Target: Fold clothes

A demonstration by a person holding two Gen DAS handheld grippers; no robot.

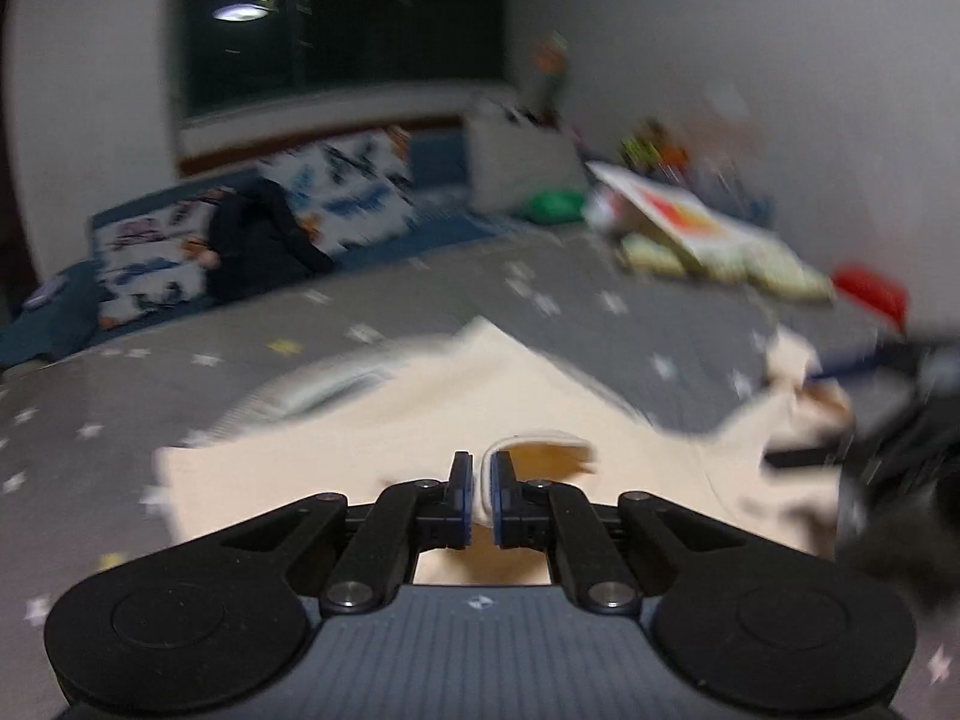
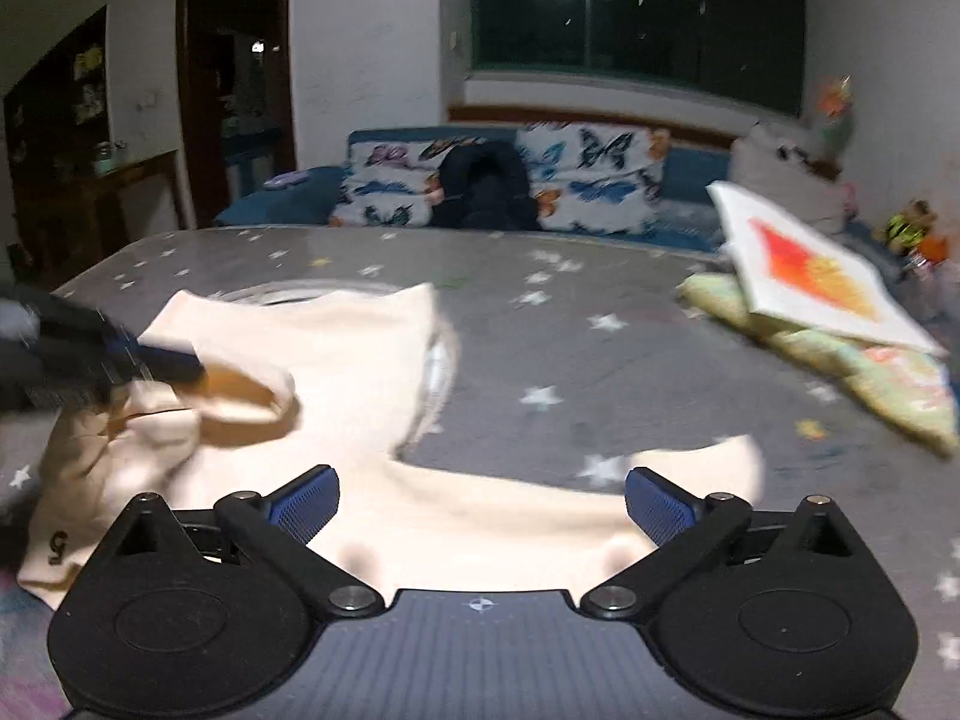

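Pinched nearly shut, the left gripper (image 1: 482, 480) clamps a fold of the cream garment (image 1: 420, 414), which spreads ahead of it over the star-print cover (image 1: 540, 300); the blurred right gripper (image 1: 840, 408) seems to sit at the cloth's right edge. From the right wrist, that gripper's jaws gape wide and hold nothing, cream cloth below them, books (image 2: 804, 264) far right.

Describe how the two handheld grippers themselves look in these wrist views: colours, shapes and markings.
Both look alike. The left gripper and the right gripper each have matte black linkage arms with silver pivot screws, two round black discs at the base, and a ribbed grey body bearing a small white crosshair mark. The finger pads are blue and textured. No cables or sleeves show.
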